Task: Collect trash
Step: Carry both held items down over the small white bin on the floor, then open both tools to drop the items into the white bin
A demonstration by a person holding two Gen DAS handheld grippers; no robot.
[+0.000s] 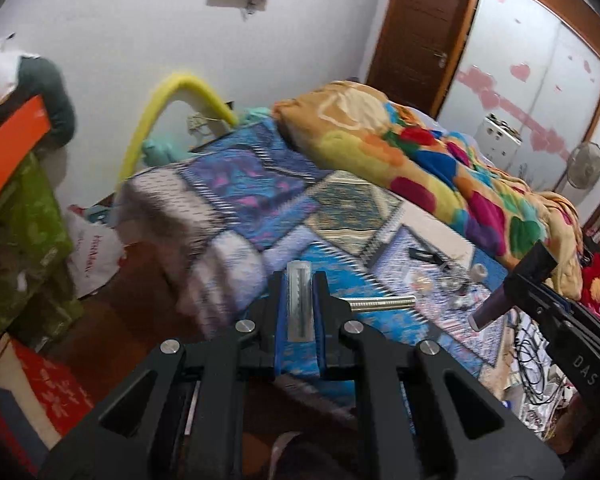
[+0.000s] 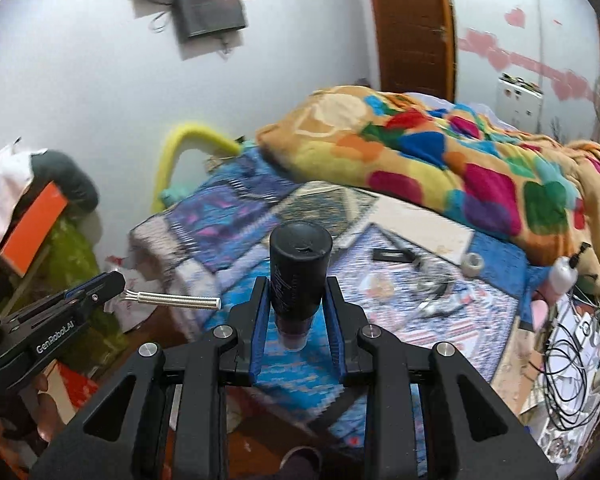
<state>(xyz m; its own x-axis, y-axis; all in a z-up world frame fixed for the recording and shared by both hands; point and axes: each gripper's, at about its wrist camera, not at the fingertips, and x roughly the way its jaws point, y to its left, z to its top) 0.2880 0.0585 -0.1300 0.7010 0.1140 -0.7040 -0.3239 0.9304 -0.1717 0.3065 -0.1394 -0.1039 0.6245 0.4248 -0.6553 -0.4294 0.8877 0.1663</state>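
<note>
The left gripper is pinching a shiny metal razor between its jaws, and the razor's handle is sticking out to the side. The right gripper is pinching a black bottle by its lower part, with the dark cap pointing up and away. Both grippers are being held in the air just in front of the bed.

The left view is showing the razor head up close, with its ridged metal face. The right view is showing the same razor from the side, so its whole thin handle is easy to see. The left view is only showing the black bottle at the far edge, tilted.

More small things are lying on the patchwork sheet: a roll of tape, a flat black packet and a clear crumpled wrapper. Only the right view is showing a white pump bottle beside the bright blanket. Only the left view is showing a white plastic bag on the floor.
</note>
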